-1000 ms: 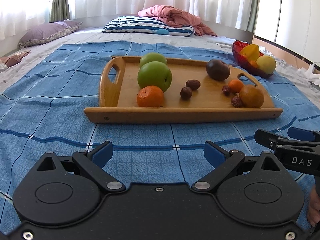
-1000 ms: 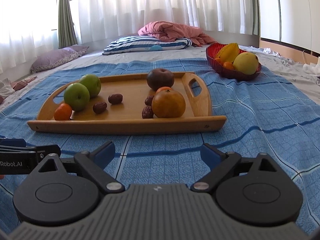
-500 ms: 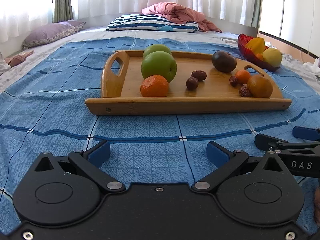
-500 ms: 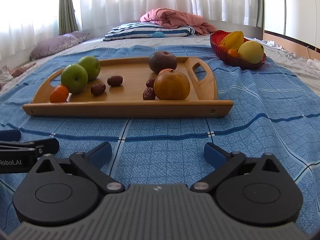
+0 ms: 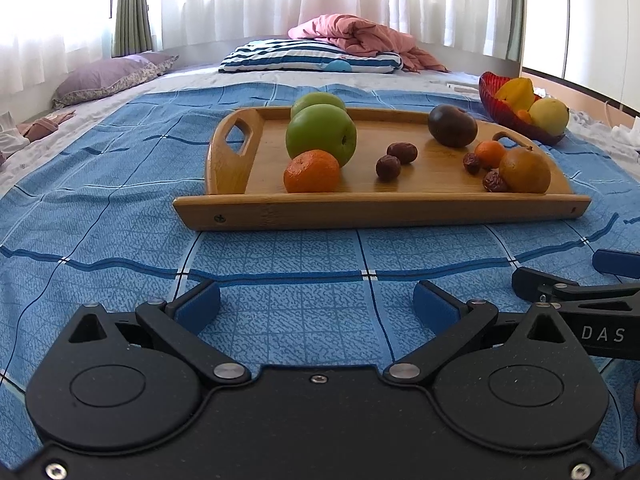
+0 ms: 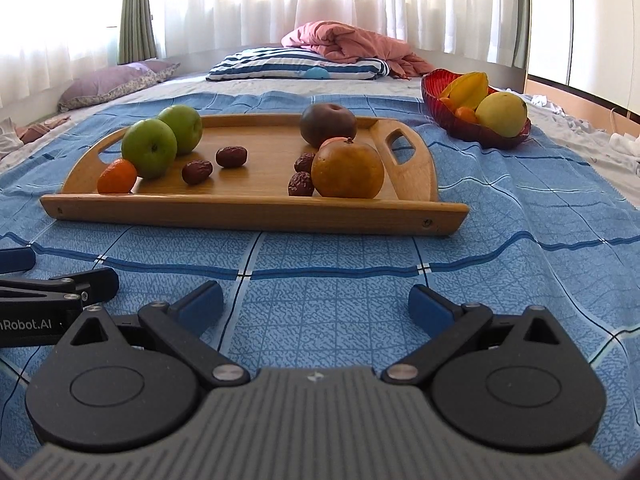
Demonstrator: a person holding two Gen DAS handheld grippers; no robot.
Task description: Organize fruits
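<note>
A wooden tray point(image 5: 380, 212) point(image 6: 248, 214) lies on the blue bedspread. It holds two green apples point(image 5: 321, 135) point(image 6: 149, 147), a tangerine point(image 5: 311, 171) point(image 6: 117, 176), several dark dates point(image 5: 388, 167) point(image 6: 197, 171), a dark purple fruit point(image 5: 452, 125) point(image 6: 328, 124), a small orange point(image 5: 490, 153) and a brown pear point(image 5: 524, 170) point(image 6: 347, 169). My left gripper point(image 5: 318, 306) and right gripper point(image 6: 316, 306) are both open and empty, low over the bedspread in front of the tray.
A red bowl point(image 5: 498, 108) point(image 6: 480, 130) with a star fruit, a yellow fruit and small oranges stands right of the tray's far end. A striped pillow point(image 5: 308, 56), a pink blanket point(image 5: 360, 38) and a purple pillow point(image 5: 108, 80) lie at the back.
Both grippers have moved forward and lower toward the tray, which looks larger now. Both stay open.
</note>
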